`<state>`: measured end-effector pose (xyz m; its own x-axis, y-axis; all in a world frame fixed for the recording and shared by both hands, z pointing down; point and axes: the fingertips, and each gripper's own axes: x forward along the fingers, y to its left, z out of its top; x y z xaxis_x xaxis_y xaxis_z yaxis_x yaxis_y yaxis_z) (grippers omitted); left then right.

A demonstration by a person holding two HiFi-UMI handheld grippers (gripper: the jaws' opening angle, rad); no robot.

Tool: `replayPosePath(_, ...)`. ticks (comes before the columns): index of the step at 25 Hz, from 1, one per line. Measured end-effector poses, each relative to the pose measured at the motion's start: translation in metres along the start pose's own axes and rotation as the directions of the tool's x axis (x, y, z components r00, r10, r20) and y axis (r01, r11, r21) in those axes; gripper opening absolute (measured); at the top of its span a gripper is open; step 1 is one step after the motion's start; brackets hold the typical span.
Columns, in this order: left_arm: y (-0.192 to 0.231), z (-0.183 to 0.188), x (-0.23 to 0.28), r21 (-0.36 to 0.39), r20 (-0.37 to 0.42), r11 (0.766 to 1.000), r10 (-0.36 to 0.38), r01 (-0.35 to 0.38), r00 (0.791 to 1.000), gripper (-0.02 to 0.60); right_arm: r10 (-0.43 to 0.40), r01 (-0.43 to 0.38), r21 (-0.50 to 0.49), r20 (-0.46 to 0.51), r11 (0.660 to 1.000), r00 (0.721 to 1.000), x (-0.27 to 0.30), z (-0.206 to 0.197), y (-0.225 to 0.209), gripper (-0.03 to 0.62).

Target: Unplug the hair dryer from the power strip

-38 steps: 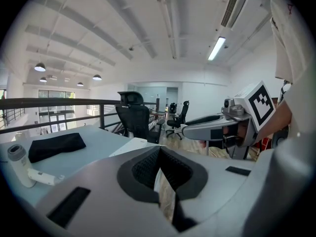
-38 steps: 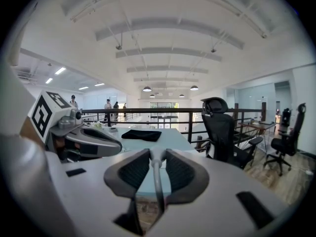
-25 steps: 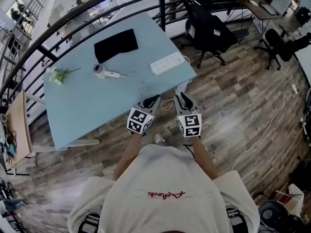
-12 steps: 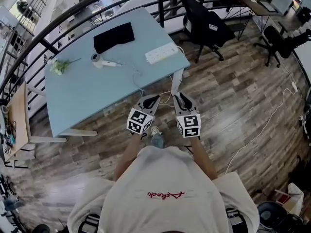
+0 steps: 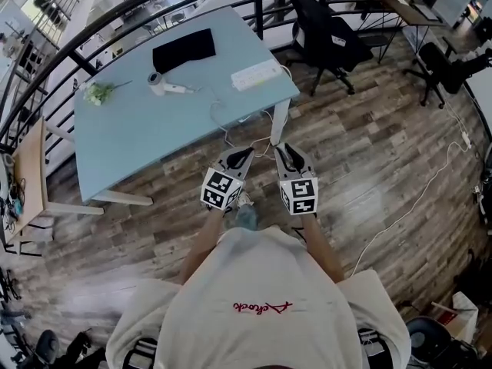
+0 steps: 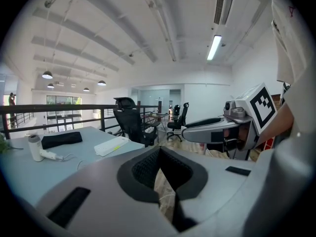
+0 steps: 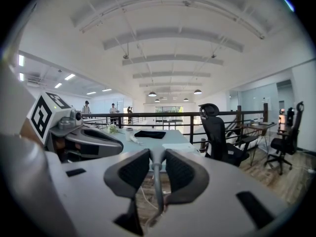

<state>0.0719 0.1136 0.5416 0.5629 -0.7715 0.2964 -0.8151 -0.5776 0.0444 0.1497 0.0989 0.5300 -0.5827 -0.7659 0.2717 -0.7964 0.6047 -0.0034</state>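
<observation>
The white hair dryer [image 5: 157, 83] lies on the light blue table [image 5: 138, 141], and the white power strip [image 5: 257, 74] sits near the table's right edge. The dryer's thin cord [image 5: 223, 129] runs off the front edge to my grippers, held side by side over the wooden floor, away from the table. My right gripper [image 5: 283, 152] is shut on the grey plug end [image 7: 153, 158], with the cord hanging below the pads. My left gripper [image 5: 244, 154] is shut with nothing between its jaws [image 6: 159, 152]. The strip [image 6: 113, 145] and dryer [image 6: 35, 148] lie far ahead.
A black cloth [image 5: 183, 50] and a green sprig [image 5: 98, 94] lie on the table. A black railing [image 5: 115, 23] runs behind it. Black office chairs [image 5: 330, 41] stand to the right. A white cable [image 5: 415, 198] trails across the floor on the right.
The table has slid farther away and up in the head view as I backed off. Both grippers kept their pose; the cord now stretches farther from the table edge.
</observation>
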Motion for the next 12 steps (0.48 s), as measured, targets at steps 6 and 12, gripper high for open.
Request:
replayPosePath(6, -0.019, -0.005, -0.009, 0.001, -0.004, 1.0, 0.001, -0.001, 1.0, 0.006, 0.011, -0.011, -0.002, -0.003, 1.0, 1.0, -0.018, -0.007, 0.007, 0.115)
replayPosePath(12, -0.035, -0.005, -0.012, 0.007, -0.003, 1.0, 0.001, -0.001, 1.0, 0.006, 0.02, -0.02, -0.004, 0.0, 1.0, 1.0, -0.032, -0.009, 0.008, 0.115)
